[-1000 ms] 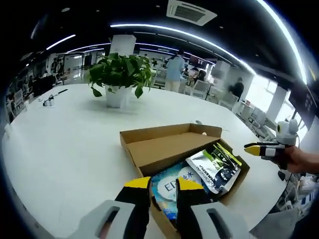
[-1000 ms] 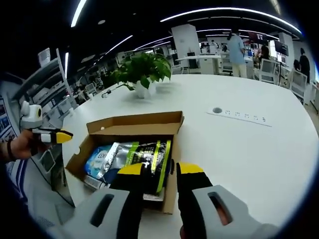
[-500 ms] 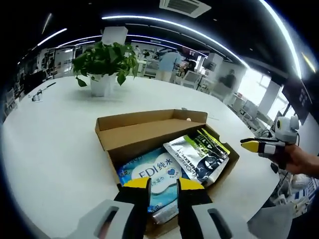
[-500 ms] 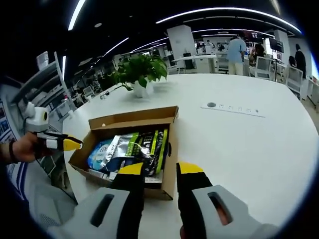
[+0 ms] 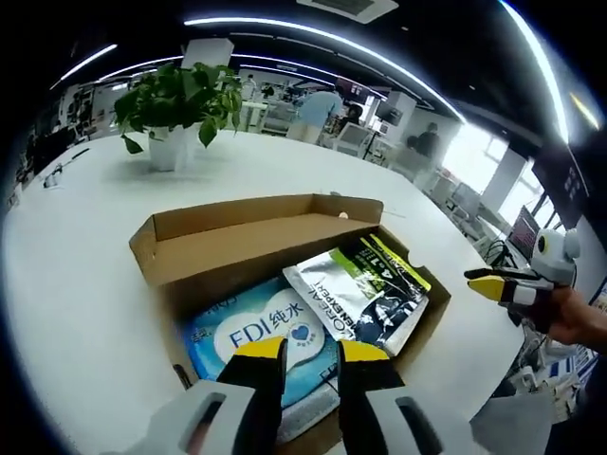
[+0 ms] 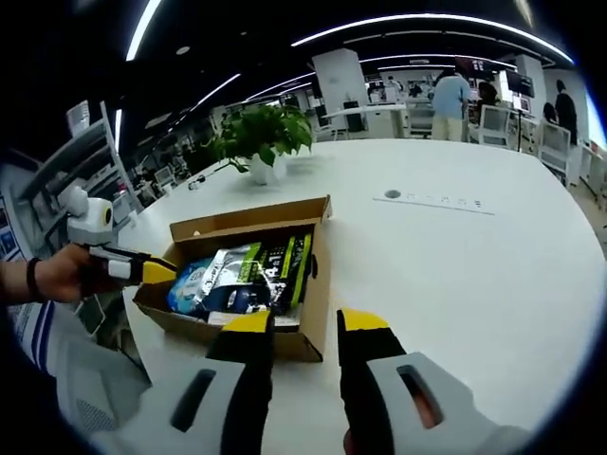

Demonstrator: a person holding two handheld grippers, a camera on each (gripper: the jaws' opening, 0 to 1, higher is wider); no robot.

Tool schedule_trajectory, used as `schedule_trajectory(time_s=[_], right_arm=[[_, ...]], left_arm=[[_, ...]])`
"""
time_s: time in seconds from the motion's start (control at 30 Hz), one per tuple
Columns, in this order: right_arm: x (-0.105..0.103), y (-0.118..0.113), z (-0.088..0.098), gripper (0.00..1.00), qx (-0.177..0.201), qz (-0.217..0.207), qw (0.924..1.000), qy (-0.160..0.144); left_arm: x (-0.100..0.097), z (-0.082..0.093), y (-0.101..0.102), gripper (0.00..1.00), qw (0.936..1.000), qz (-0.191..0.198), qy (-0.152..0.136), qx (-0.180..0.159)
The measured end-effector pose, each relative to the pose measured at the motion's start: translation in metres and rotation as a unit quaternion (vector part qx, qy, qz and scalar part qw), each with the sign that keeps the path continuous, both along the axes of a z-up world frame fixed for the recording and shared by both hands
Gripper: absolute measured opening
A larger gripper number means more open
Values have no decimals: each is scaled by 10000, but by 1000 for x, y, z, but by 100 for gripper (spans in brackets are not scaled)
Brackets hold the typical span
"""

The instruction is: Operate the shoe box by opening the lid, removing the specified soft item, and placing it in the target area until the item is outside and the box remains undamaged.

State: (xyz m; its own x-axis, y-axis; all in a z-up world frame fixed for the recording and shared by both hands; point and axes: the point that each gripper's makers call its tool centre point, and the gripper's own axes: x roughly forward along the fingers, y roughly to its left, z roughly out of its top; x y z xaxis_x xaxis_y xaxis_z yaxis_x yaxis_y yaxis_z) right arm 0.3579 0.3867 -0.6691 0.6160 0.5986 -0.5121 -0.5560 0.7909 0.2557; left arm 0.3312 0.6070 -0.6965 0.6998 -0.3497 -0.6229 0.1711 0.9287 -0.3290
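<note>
Left gripper view: one open shoe box [image 5: 190,248], two soft packs [image 5: 365,299].

The left claw [image 5: 310,353], slightly parted, hovers over the open shoe box [image 5: 247,232] holding two soft packs.

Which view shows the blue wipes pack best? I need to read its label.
The left gripper view: the blue wipes pack lies close below the camera, its label facing up and readable. In the right gripper view the pack is small, far off and half covered by the green pouch.
</note>
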Motion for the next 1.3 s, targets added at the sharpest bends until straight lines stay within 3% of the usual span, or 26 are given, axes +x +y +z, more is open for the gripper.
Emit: schedule_trajectory(time_s=[0.4,0.77,0.97,1.13,1.3], right_arm=[[-20,-13,-7,26,34,-81,9999,113],[-23,-14,-10,26,32,-121,9998,171],[-23,-13,-10,26,14,-103,9998,187],[-22,-9,-11,26,-37,-30,9998,193],[-21,-2,-10,25,-54,45,9998,198]], left_arm=[[14,-21,-20,21,9991,-268,315,-41],[16,-26,-34,18,9980,-419,432,-209],[18,-29,-40,13,9975,-413,477,-314],[19,-23,-40,3,9977,-380,414,-378],[19,-22,-38,2,9980,-372,379,-341]])
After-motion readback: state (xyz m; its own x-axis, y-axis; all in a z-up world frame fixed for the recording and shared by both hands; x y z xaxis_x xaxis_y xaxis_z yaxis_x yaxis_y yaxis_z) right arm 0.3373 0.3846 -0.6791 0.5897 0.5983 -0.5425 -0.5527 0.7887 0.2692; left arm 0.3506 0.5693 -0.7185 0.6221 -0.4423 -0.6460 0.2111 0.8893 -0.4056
